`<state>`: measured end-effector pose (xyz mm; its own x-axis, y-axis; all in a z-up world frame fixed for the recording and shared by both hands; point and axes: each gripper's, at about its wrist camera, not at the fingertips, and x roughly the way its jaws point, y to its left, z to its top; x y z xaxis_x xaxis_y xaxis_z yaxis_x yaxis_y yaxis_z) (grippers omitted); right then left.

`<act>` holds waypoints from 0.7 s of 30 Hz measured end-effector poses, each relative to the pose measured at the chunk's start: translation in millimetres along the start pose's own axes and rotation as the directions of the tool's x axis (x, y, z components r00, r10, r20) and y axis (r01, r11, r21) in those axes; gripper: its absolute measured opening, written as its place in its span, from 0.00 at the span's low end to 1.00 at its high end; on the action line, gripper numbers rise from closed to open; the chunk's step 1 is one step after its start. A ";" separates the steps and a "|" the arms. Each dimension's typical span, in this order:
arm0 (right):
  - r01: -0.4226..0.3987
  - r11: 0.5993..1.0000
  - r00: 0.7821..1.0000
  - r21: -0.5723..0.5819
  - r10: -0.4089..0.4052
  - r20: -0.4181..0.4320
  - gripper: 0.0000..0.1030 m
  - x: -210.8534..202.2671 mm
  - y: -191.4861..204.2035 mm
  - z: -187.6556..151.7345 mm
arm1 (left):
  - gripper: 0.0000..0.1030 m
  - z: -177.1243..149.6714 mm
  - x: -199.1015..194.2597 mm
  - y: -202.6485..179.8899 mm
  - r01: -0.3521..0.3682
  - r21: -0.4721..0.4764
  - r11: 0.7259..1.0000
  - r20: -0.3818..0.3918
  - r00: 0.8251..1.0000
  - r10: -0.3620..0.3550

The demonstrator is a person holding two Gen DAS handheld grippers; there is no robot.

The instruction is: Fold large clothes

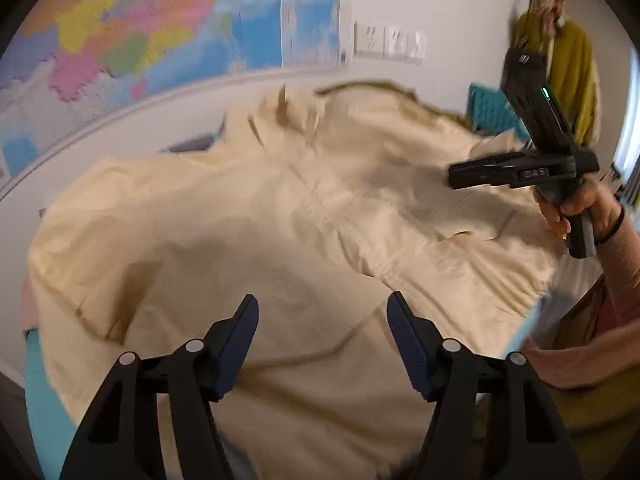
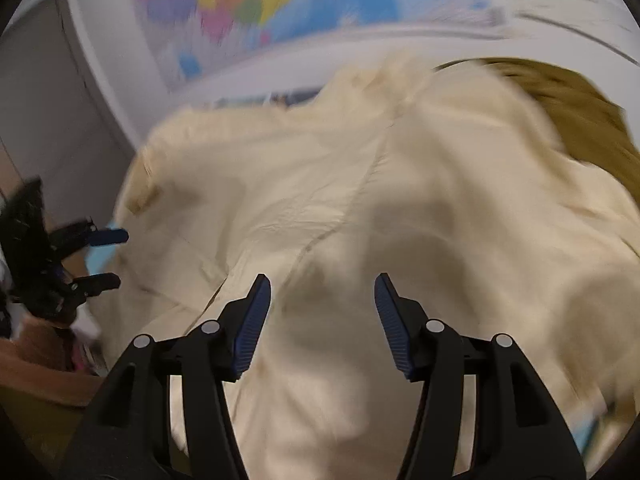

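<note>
A large cream garment [image 1: 280, 220] lies spread and rumpled over a teal-covered surface [image 1: 40, 380], with seams and a folded flap showing. My left gripper [image 1: 323, 300] hovers over its near part, jaws open, nothing between the blue pads. The right wrist view shows the same cream garment [image 2: 360, 200] under my right gripper [image 2: 322, 280], which is also open and empty. At the left edge of that view, my left gripper [image 2: 114, 258] shows with its fingers apart. A hand [image 1: 580, 204] holds the right gripper above the garment's right side.
An olive-brown cloth [image 2: 580, 120] lies beyond the garment's far right edge. A coloured map [image 1: 120, 20] hangs on the wall behind. A mustard garment [image 1: 572, 68] hangs at the far right, with a teal basket [image 1: 492, 112] below it. The person's forearm [image 1: 580, 360] crosses the lower right.
</note>
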<state>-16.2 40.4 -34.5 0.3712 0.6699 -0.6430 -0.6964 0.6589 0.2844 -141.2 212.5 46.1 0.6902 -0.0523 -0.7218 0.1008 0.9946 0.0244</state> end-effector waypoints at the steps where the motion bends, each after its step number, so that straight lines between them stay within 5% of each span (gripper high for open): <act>1: 0.006 1.000 1.000 -0.011 -0.006 -0.026 0.53 13.5 3.7 5.9 | 0.62 3.7 7.9 0.0 0.003 0.004 1.000 -0.015 1.000 -0.003; 4: 0.048 0.997 0.989 -0.065 -0.056 -0.134 0.53 57.2 8.9 16.4 | 0.62 15.3 23.8 4.0 0.017 0.007 1.000 -0.031 0.999 -0.017; 8: 0.039 0.995 0.988 -0.091 -0.052 -0.148 0.16 76.8 7.9 12.9 | 0.62 25.8 36.3 6.4 0.025 0.007 1.000 -0.039 0.999 -0.025; 11: 0.049 0.996 0.996 -0.070 -0.054 -0.074 0.05 64.0 3.6 25.2 | 0.62 35.6 42.3 8.2 0.014 0.007 1.000 -0.030 0.999 -0.014; 15: 0.030 0.999 0.998 -0.016 -0.031 -0.063 0.06 67.8 -6.5 37.9 | 0.66 50.0 49.8 11.1 -0.001 0.006 1.000 -0.012 1.000 0.001; 18: 0.041 0.999 0.994 -0.014 -0.042 -0.104 0.20 66.9 -7.3 32.2 | 0.66 53.7 62.8 9.7 0.020 0.008 1.000 -0.053 0.998 -0.020; 21: 0.013 1.000 1.000 -0.006 -0.013 0.024 0.43 8.3 -10.3 20.7 | 0.66 52.1 68.7 3.3 0.057 0.048 0.997 -0.084 0.995 -0.052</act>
<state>6.7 46.2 -28.0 0.3945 0.6691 -0.6298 -0.6950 0.6656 0.2718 -56.1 207.6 32.7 0.6210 -0.0966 -0.7778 0.1739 0.9846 0.0166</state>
